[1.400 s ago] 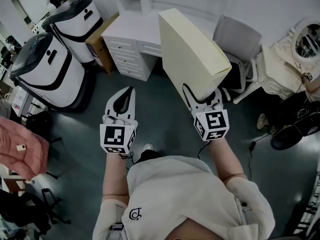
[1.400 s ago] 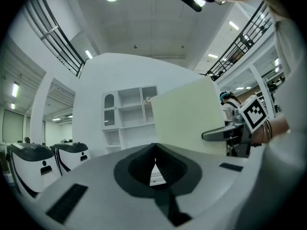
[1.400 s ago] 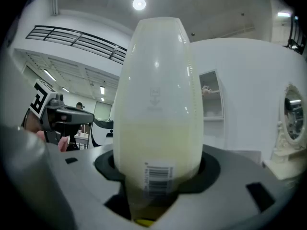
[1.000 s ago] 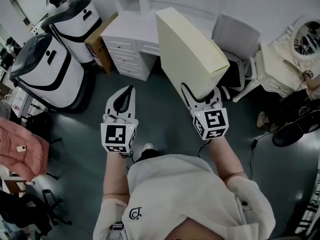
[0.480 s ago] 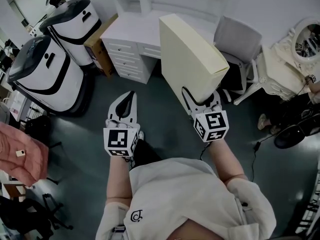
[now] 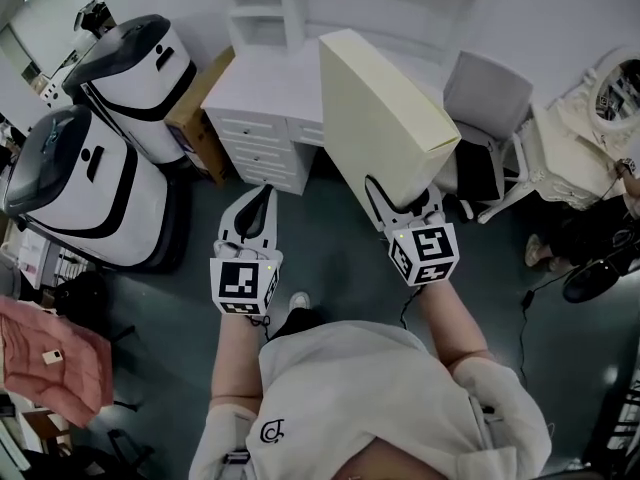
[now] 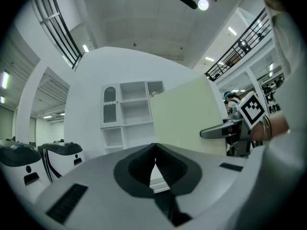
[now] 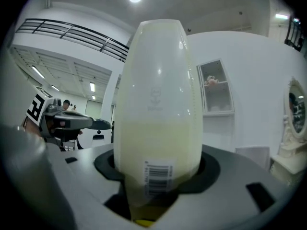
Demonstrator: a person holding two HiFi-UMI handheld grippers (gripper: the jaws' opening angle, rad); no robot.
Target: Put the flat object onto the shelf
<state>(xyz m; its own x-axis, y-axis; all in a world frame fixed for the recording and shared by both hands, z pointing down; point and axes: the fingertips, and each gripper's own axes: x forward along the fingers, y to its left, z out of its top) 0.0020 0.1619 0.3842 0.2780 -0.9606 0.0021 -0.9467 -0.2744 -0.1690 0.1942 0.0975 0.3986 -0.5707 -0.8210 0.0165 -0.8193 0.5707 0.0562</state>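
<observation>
The right tongs [image 6: 405, 203] are clamped on the lower end of the box [image 6: 385, 118], a flat cream slab held tilted in the air with a barcode label [image 8: 157, 175] at the grip. The left tongs [image 6: 256, 200] are together and empty, near it on the left. Ahead stand a white tabletop [image 6: 265, 68] and the shelf [image 6: 262, 3] above it.

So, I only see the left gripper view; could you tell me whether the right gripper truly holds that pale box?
Observer: Yes. The right gripper is shut on the box, and the box's barcoded end sits between the jaws.
Operator: Thank you. What stands under the shelf?
Observer: A white desk with drawers, straight ahead of the box.
Operator: Is anything beside it?
Observer: A grey chair, at the desk's right end.
</observation>
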